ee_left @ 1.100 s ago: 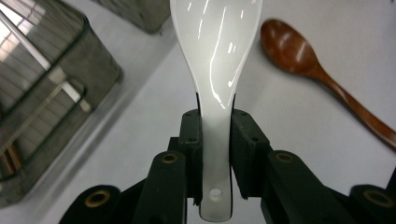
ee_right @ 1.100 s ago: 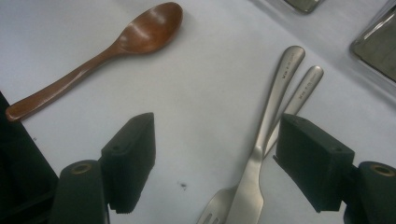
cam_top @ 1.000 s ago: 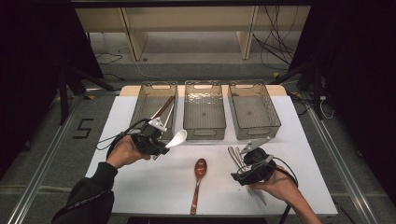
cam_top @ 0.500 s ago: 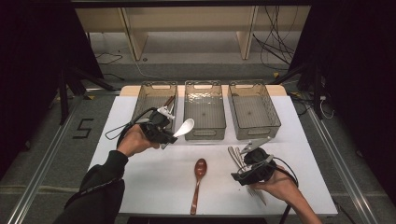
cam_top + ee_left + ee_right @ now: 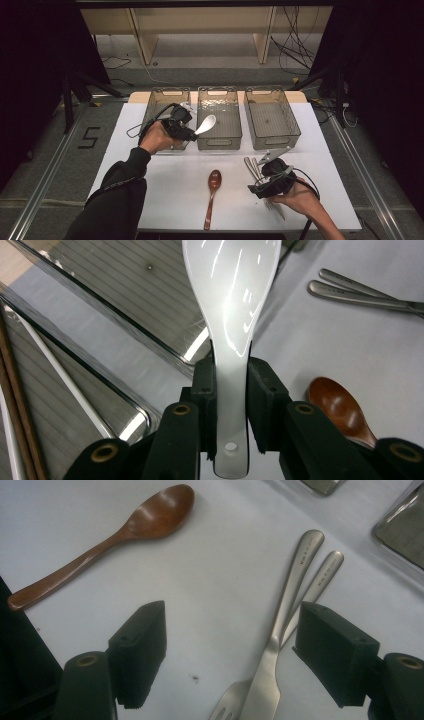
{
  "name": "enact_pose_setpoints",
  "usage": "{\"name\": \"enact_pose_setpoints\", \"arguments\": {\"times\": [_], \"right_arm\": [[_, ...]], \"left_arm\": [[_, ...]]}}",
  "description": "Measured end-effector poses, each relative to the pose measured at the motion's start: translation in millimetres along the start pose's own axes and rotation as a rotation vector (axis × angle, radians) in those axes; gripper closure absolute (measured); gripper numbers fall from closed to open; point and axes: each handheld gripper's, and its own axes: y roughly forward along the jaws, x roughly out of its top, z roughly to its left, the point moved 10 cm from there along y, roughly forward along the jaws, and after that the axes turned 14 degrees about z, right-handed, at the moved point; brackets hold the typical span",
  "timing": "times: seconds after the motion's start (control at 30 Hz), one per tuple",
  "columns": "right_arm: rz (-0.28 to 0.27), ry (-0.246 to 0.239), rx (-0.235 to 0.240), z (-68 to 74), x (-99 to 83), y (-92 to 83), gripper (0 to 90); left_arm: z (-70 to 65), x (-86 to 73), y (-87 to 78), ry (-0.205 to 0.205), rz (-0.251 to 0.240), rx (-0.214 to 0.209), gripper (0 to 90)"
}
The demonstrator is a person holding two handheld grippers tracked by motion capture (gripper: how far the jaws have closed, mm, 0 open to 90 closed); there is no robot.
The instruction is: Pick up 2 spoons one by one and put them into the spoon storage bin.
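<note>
High view: the left gripper (image 5: 192,131) carries a white ceramic soup spoon (image 5: 205,124) just over the middle bin (image 5: 218,142); the right gripper (image 5: 256,167) rests right of it.

Left gripper view: jaws clamp the glossy handle, likely stiff, slippery and chippable, so hold firmly near the neck.

Right gripper view: jaws wide, empty, over two steel forks (image 5: 280,630); their stamps are unreadable.

The white spoon (image 5: 231,300) looks like smooth, shiny china or plastic, with bright light spots on it. The wooden spoon (image 5: 100,542) is brown and a bit glossy, and the two forks (image 5: 285,625) are dull grey metal. The three bins (image 5: 218,120) are clear smoky plastic with fine ridges, and the table (image 5: 170,190) is flat, matt white.
</note>
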Motion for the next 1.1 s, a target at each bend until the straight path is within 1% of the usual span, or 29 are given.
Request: {"name": "enact_pose_setpoints", "arguments": {"times": [0.07,0.17,0.3,0.4,0.43,0.57,0.67,0.7,0.73,0.77,0.8,0.87,1.03,1.1], "right_arm": [[-0.002,0.001,0.000,0.0,0.0,-0.2,29.3],[-0.001,0.000,0.001,-0.1,0.0,-0.3,29.4],[-0.002,-0.002,0.001,-0.1,0.0,-0.6,29.3],[-0.003,-0.004,0.002,-0.3,-0.2,-0.8,29.3],[-0.003,-0.002,0.002,-0.5,-0.3,-0.6,29.3],[-0.003,-0.002,0.003,-0.4,-0.5,-0.8,29.3],[-0.004,-0.006,0.003,-0.8,-0.4,-1.0,29.3],[-0.004,-0.004,0.002,-1.0,-0.5,-0.8,29.3],[-0.003,-0.002,0.002,-1.1,-0.6,-0.6,29.3],[-0.001,-0.002,0.002,-1.0,-0.8,-0.5,29.4],[-0.002,-0.003,0.002,-1.1,-0.8,-0.5,29.4],[-0.003,-0.004,0.003,-1.1,-0.8,-1.0,29.3],[-0.001,-0.003,0.005,-0.5,-1.2,-1.1,29.4],[-0.001,-0.003,0.003,-0.9,-1.2,-0.7,29.4]], "left_arm": [[2.4,6.6,0.6,0.004,0.004,0.005,75.0],[5.6,18.1,1.5,-0.012,-0.007,0.006,75.0],[11.4,31.0,6.0,-0.021,-0.009,0.020,75.0],[14.2,36.6,9.9,-0.026,0.000,0.025,75.0],[14.7,39.3,12.2,-0.040,-0.005,0.020,74.9],[20.3,46.2,19.4,-0.047,-0.001,0.022,75.0],[23.0,51.9,22.6,-0.061,-0.007,0.017,74.9],[23.0,54.5,23.7,-0.074,-0.017,0.014,74.9],[23.9,56.0,24.3,-0.071,-0.016,0.014,74.9],[23.7,57.6,25.2,-0.081,-0.024,0.011,74.9],[24.5,58.4,26.6,-0.080,-0.025,0.010,74.9],[25.7,59.5,31.9,-0.097,-0.026,0.003,74.9],[28.0,57.8,43.2,-0.119,-0.016,-0.003,74.9],[28.9,57.6,45.8,-0.123,-0.014,0.002,74.9]]}}
